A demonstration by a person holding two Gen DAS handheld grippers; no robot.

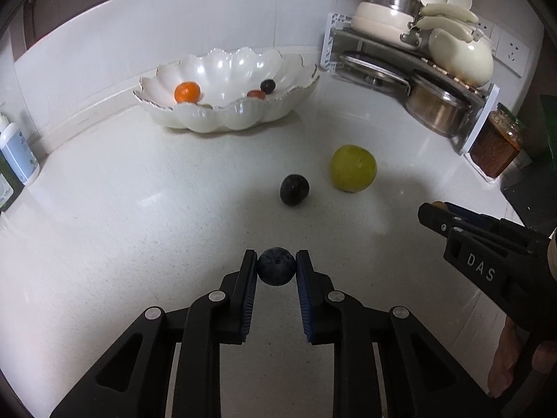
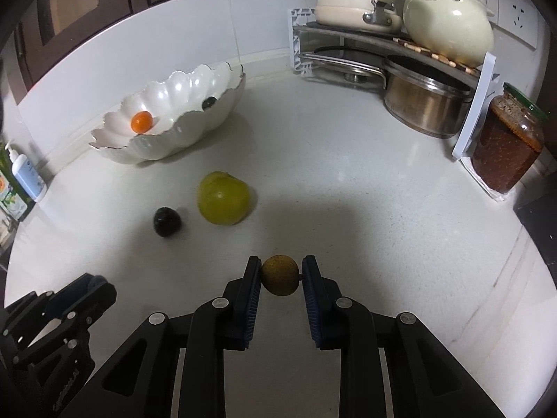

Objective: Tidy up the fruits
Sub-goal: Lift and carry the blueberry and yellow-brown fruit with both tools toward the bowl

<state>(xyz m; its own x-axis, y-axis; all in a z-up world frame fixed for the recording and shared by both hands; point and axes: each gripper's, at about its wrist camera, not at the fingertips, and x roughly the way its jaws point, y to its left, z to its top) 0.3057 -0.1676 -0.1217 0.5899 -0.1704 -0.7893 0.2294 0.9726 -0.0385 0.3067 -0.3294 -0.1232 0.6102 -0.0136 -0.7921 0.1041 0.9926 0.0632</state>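
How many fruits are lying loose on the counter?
2: a dark plum and a green fruit beside it, both in front of the white bowl.

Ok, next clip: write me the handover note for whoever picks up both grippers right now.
Left gripper: shut on a blueberry, held above the counter.
Right gripper: shut on a small brown fruit, also off the counter.
Done: the scalloped white bowl already holds an orange fruit, a dark berry and a small reddish fruit.
Left: drop both held fruits into the bowl, then fetch the green fruit and the dark round fruit lying side by side, apart, on the counter in front of the bowl.
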